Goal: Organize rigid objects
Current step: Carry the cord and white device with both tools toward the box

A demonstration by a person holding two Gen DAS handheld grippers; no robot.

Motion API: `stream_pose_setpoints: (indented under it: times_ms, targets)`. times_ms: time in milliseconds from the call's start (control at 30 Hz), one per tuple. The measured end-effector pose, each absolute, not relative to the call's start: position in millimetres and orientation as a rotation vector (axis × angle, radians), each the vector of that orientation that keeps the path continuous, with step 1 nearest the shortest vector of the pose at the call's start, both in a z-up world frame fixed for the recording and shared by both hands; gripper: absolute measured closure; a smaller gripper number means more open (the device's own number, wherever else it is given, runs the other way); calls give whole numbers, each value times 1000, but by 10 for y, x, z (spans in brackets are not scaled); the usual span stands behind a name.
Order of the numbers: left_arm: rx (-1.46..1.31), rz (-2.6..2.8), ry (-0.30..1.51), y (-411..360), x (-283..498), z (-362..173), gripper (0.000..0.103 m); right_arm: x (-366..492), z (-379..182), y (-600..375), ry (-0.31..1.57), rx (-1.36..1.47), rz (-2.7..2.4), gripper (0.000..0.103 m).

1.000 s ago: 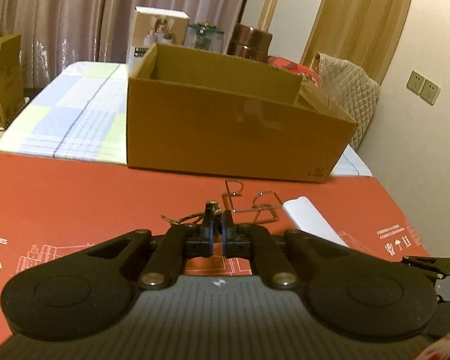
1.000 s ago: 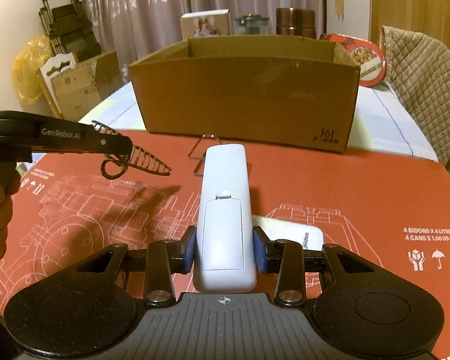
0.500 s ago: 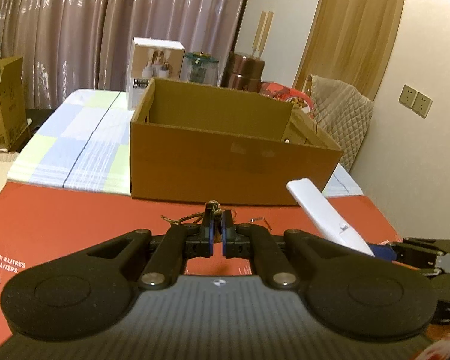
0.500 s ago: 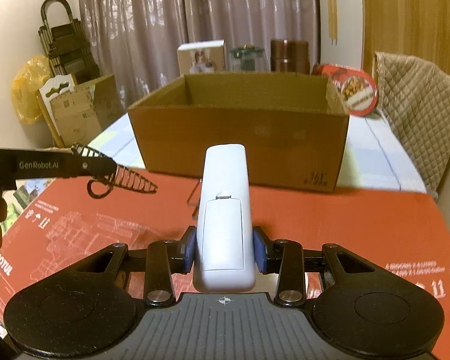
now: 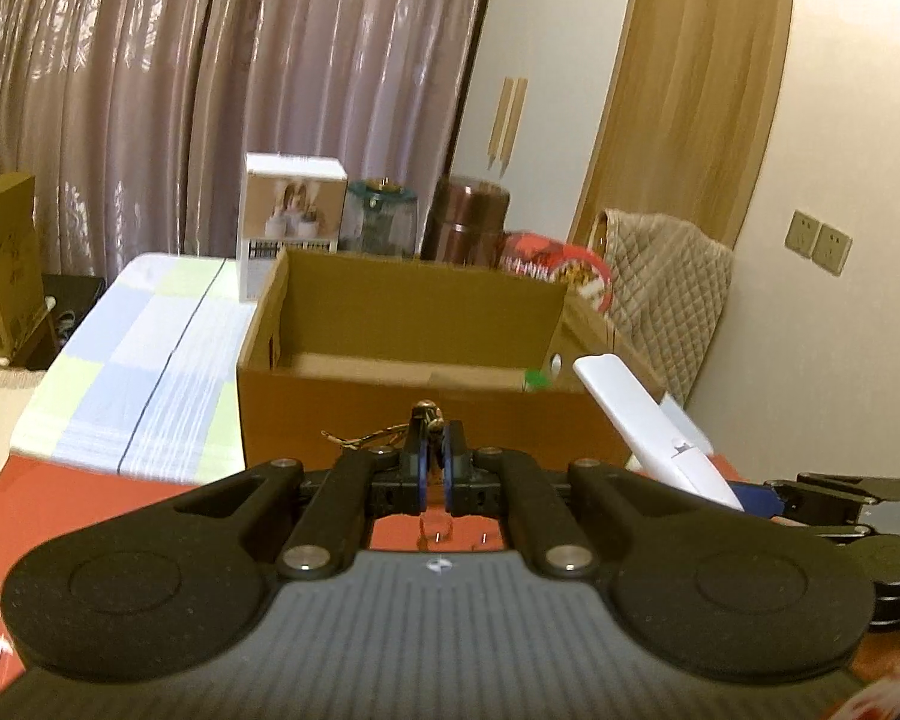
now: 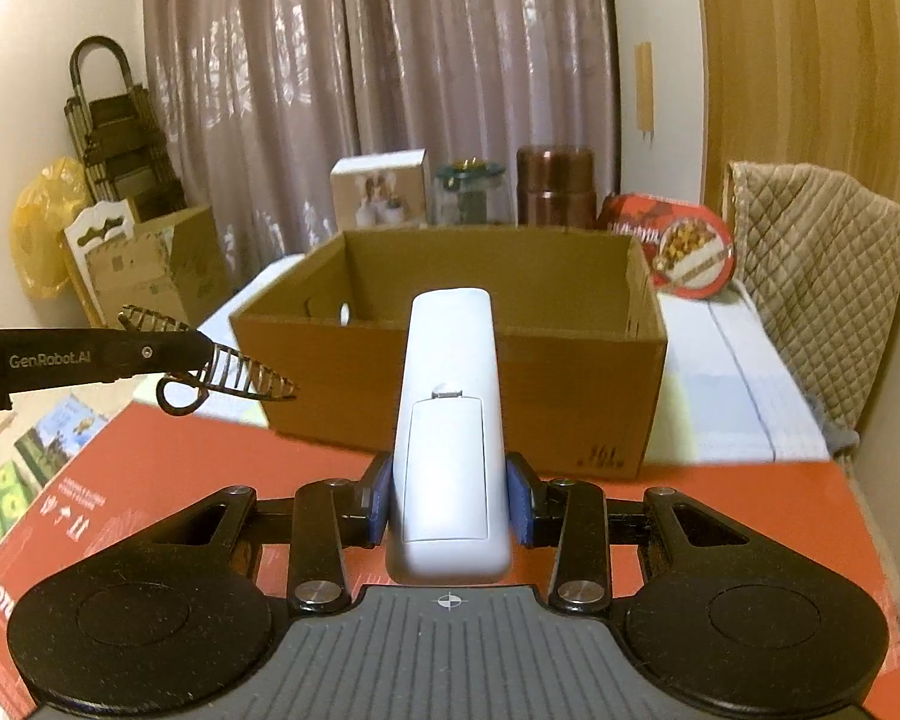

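A: Remote [image 6: 447,438] first: the right gripper [image 6: 448,507] has it clamped between its blue pads [image 6: 380,506], battery door facing up, the grip near the butt end. Most of the body sticks out forward, raised above the red mat [image 6: 720,483], with its tip in line with the near wall of the box [image 6: 450,372].

B: How do you expect it to handle?

A: Stiff plastic, light, smooth on the sides, so I'd guess it could pivot or slide in the pads if swung fast. A hold nearer the middle would balance it better; as it is, the long end acts as a lever.

B: And the other side?

A: The left gripper [image 5: 432,474] is pinched almost closed on a wire clip [image 6: 234,369]. From the right camera it looks like a tapered coil of thin wire with a ring at one end, hanging off the fingertips in the air, left of the box. Light and springy, I'd judge, and easy to snag on the box rim.

B: What's in the box?

A: Mostly bare floor from here, with something small and green [image 5: 535,379] in the far right corner. Both items look ready to go in; they're near the box, neither yet over it.
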State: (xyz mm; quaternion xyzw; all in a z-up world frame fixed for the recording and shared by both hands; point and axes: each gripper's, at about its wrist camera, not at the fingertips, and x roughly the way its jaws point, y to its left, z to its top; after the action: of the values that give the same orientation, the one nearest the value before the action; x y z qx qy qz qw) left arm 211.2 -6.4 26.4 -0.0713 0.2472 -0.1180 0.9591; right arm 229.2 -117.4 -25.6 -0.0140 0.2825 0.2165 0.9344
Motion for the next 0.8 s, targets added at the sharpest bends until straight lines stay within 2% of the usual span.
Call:
stream_pose_setpoints:
  times_ms: [433, 800]
  targets:
    - [-145, -235, 448, -159, 2857, 516, 101, 3088, -2, -1045, 506, -12, 417, 68]
    - [-140, -198, 482, -82, 3479, 331, 101, 3668, -173, -1039, 542, 8, 383, 68]
